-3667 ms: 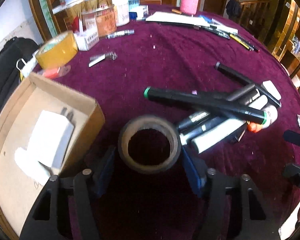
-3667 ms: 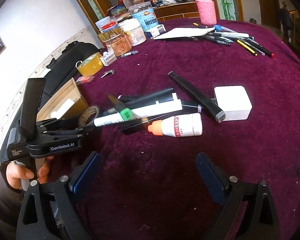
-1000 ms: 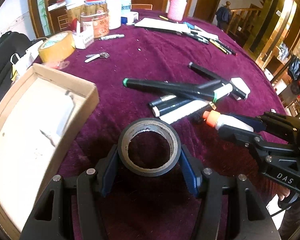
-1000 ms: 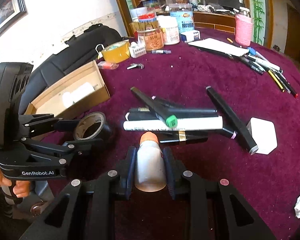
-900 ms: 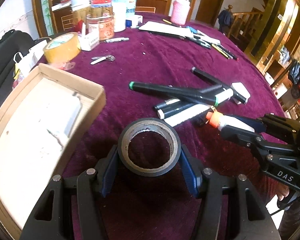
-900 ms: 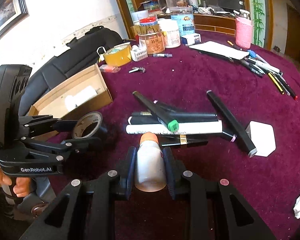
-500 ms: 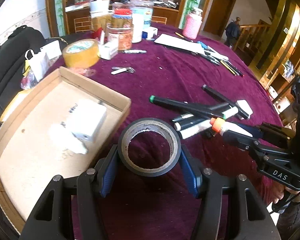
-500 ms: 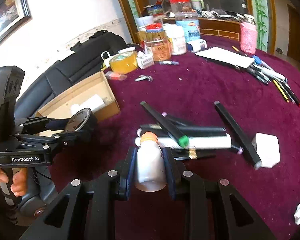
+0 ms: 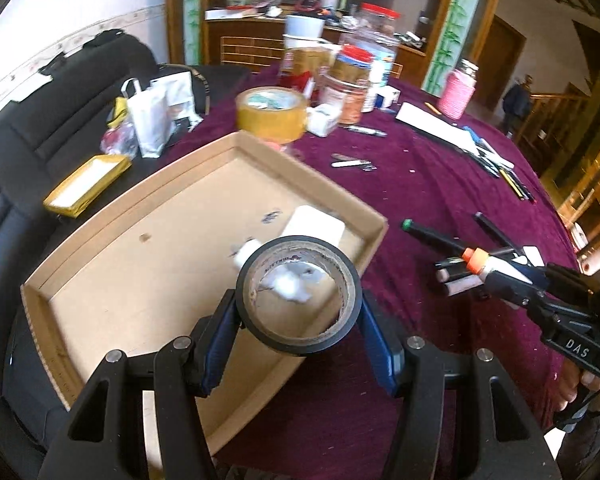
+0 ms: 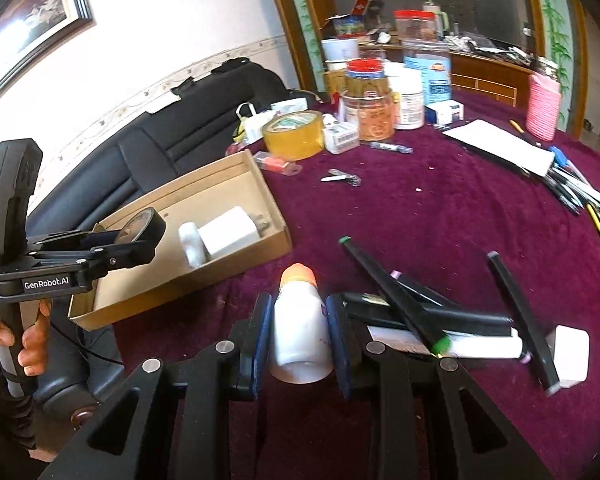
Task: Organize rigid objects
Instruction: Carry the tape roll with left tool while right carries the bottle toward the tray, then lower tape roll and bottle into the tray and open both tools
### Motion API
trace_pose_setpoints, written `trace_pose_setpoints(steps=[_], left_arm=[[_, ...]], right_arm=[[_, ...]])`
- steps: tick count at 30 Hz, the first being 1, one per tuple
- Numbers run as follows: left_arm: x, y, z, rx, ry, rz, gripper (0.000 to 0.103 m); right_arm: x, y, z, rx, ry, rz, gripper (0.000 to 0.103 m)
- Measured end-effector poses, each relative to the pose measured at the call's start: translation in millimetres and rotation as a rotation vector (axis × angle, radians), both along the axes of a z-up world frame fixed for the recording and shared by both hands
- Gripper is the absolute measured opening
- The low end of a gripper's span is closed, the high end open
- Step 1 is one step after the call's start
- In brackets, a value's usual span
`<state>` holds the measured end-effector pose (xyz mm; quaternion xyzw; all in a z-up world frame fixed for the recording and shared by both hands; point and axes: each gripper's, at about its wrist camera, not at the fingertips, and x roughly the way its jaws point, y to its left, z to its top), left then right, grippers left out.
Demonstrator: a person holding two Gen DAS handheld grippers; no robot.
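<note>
Maroon-clothed bench [image 9: 440, 184], cardboard box [image 9: 112, 264] at its left edge.

Left tongs [image 9: 298, 312] clamped on black tape roll [image 9: 298, 300], hole facing up, hovering above the box's near right corner, over the white charger [image 10: 228, 232]; earlier over bare cloth beside the box. Right tongs [image 10: 300, 320] gripping white orange-capped bottle [image 10: 300, 320], cap forward, box ahead-left, nearer than a second ago; markers [image 10: 420, 312] left behind on cloth.
</note>
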<state>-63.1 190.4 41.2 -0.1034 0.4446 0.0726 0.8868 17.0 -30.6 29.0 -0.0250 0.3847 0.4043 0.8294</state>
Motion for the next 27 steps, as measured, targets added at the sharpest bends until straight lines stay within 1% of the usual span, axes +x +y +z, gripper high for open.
trace_pose_setpoints(steps=[5,9,18,23,27], left_arm=[[-10.8,22.8,-5.5,-0.001,0.021,0.064,0.058],[-12.8,36.5,-13.4,-0.010,0.042,0.094,0.058],[-3.9,42.5,-33.2,-0.021,0.087,0.102,0.058],[2.3,42.5,-39.9,-0.032,0.090,0.101,0.058],[7.4,43.0,-45.8,-0.044,0.093,0.102,0.058]], right_arm=[[0.9,19.0,2.2,-0.004,-0.004,0.046,0.030],[2.2,33.9,6.1,0.000,-0.008,0.076,0.030],[6.4,60.6,14.3,0.002,-0.014,0.121,0.031],[19.7,86.1,19.4,-0.002,-0.012,0.165,0.031],[32.5,110.5,16.0,-0.027,0.010,0.196,0.031]])
